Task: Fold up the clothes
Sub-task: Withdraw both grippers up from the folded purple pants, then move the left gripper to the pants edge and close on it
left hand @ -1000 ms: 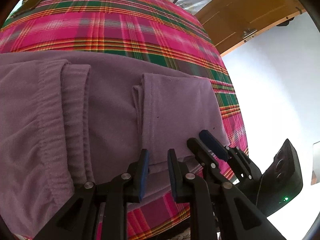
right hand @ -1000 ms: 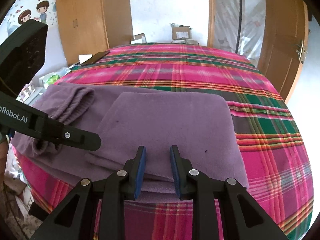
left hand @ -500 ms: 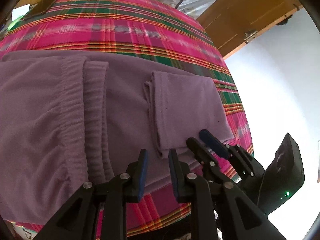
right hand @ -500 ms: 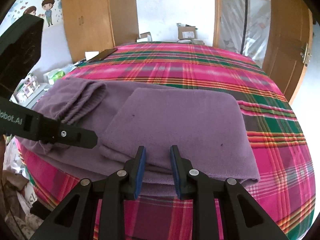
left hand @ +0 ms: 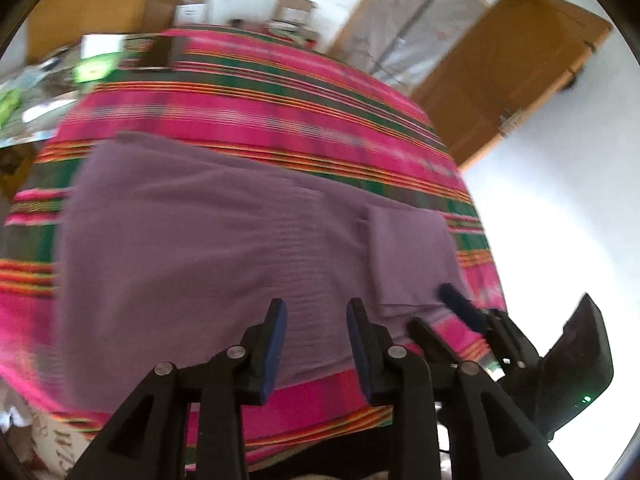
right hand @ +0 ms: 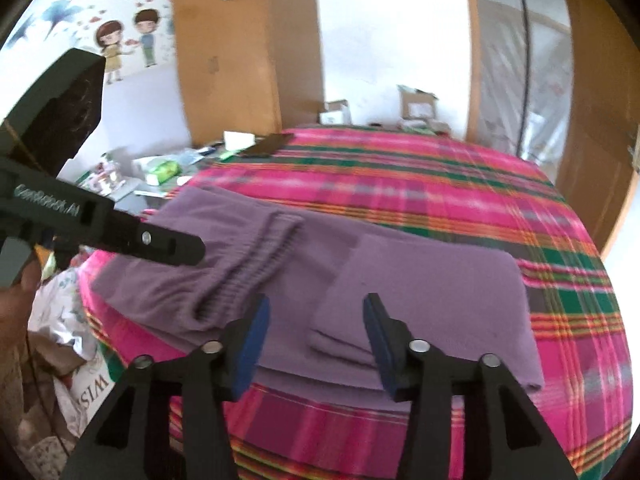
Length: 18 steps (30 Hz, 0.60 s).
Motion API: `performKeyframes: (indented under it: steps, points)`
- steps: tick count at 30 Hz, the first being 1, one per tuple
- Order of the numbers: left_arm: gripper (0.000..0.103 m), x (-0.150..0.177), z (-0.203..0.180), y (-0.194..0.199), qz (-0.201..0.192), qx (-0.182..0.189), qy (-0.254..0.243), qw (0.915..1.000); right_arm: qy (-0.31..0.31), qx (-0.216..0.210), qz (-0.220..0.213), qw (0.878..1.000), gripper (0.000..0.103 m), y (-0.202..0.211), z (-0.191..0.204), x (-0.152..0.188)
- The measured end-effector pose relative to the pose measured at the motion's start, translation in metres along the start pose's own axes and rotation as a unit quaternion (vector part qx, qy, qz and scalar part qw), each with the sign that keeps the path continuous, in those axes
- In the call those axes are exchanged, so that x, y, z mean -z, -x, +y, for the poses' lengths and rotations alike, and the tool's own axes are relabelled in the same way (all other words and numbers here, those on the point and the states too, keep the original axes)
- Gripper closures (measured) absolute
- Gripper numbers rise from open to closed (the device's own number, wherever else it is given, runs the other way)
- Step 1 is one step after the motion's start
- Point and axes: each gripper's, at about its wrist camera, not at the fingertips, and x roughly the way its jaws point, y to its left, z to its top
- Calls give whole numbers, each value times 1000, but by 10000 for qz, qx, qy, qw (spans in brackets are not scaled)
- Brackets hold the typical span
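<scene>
— Both tools first: how do they stand?

— Left tool [left hand: 316, 312] has its jaws parted over the purple trousers [left hand: 208, 248] with nothing pinched between the blue pads; they have just been opening. Right tool [right hand: 316, 312] is spread wider, also freshly opened, and holds nothing, hanging above the folded end of the same garment.

— And the trousers themselves?

— Lying flat on the bed, near its front edge. One end is folded back on itself into a neat rectangle [right hand: 432, 280]; the ribbed waistband [right hand: 256, 256] bunches just beside it, toward the left tool.

— What covers the bed?

— A plaid bedspread [right hand: 460, 184], hot pink with green, orange and yellow stripes, bare beyond the garment except for a dark flat object [right hand: 266, 146] at its far edge; what it is I cannot tell.

— The room?

— White walls, a wooden cabinet [right hand: 228, 52] behind the bed, a wooden door [left hand: 508, 60] at the right. Cartoon stickers [right hand: 128, 40] decorate the wall. Cardboard boxes [right hand: 418, 106] sit past the far side of the bed, and clutter of packets [right hand: 160, 170] lies by its left side.
</scene>
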Motion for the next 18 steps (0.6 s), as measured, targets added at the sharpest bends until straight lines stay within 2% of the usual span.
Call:
performKeyframes:
  steps: [5, 10, 13, 15, 18]
  points:
    - [70, 5, 57, 29, -420, -343, 704, 9960, 388, -347, -113, 9986, 47, -6, 32, -6]
    - [70, 15, 99, 32, -480, -561, 1236, 9896, 845, -620, -154, 9944, 45, -14, 64, -7]
    - [70, 24, 117, 35, -664, -723, 1435, 9848, 1025, -867, -148, 9908, 45, -21, 81, -7]
    - [70, 28, 124, 37, -738, -889, 1375, 9837, 1116, -1025, -128, 9884, 45, -27, 91, -7]
    - [70, 32, 142, 37, -663, -877, 1596, 9811, 1270, -1149, -82, 9852, 45, -37, 108, -8]
